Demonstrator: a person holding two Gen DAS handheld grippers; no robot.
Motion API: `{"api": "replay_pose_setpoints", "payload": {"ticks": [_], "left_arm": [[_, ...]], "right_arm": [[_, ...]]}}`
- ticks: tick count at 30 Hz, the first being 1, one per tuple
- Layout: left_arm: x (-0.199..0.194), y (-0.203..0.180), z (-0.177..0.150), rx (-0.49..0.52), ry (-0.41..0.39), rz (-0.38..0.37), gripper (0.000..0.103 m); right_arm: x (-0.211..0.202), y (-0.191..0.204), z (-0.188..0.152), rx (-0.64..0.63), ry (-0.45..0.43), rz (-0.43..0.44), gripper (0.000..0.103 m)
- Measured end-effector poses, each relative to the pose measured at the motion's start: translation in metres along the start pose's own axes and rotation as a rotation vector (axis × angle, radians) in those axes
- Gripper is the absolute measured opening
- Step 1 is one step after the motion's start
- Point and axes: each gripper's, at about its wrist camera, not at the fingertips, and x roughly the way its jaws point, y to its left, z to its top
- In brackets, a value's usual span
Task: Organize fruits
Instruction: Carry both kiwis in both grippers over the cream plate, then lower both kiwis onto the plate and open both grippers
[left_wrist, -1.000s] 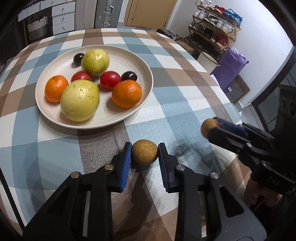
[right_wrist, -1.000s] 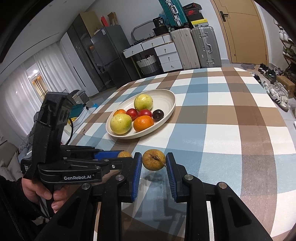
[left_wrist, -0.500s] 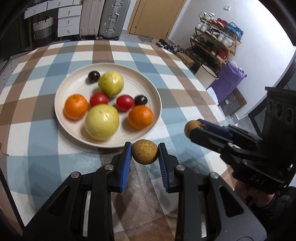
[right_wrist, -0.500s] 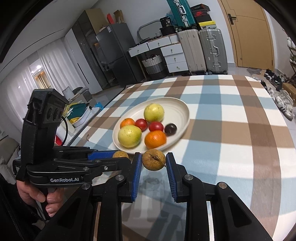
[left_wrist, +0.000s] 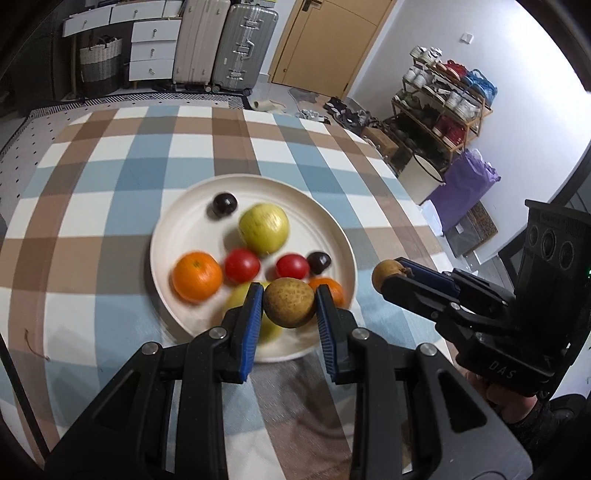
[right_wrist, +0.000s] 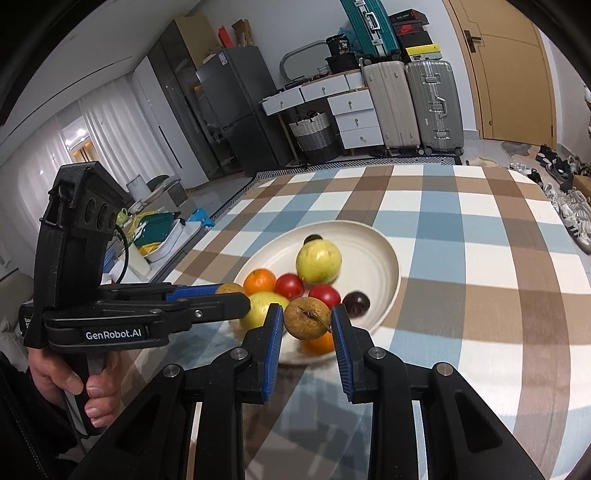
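The left gripper (left_wrist: 289, 302) pinches a brown fruit (left_wrist: 289, 302) between its blue pads above the plate (left_wrist: 177, 236). The right gripper (right_wrist: 307, 318) clamps a second brown fruit (right_wrist: 307, 318) likewise.

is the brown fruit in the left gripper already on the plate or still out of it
Out of it. The brown fruit is clamped between the left gripper's blue fingers, held in the air in front of the plate's near rim.

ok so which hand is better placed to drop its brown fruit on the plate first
Left, probably. The left gripper holds its brown fruit over the plate near its front rim. In the left wrist view the right gripper's fruit sits just outside the rim.
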Motion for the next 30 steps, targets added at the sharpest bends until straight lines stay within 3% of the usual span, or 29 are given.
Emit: {"api": "replay_pose_setpoints", "payload": {"ticks": [15, 30], "left_arm": [[0.028, 0.027, 0.036, -0.027, -0.001, 0.039, 0.026], [0.055, 0.038, 0.043, -0.036, 0.023, 0.057, 0.026]], "right_arm": [[0.03, -0.009, 0.031, 0.01, 0.008, 0.003, 0.027], [0.057, -0.017, 0.04, 0.023, 0.034, -0.004, 0.027]]}}
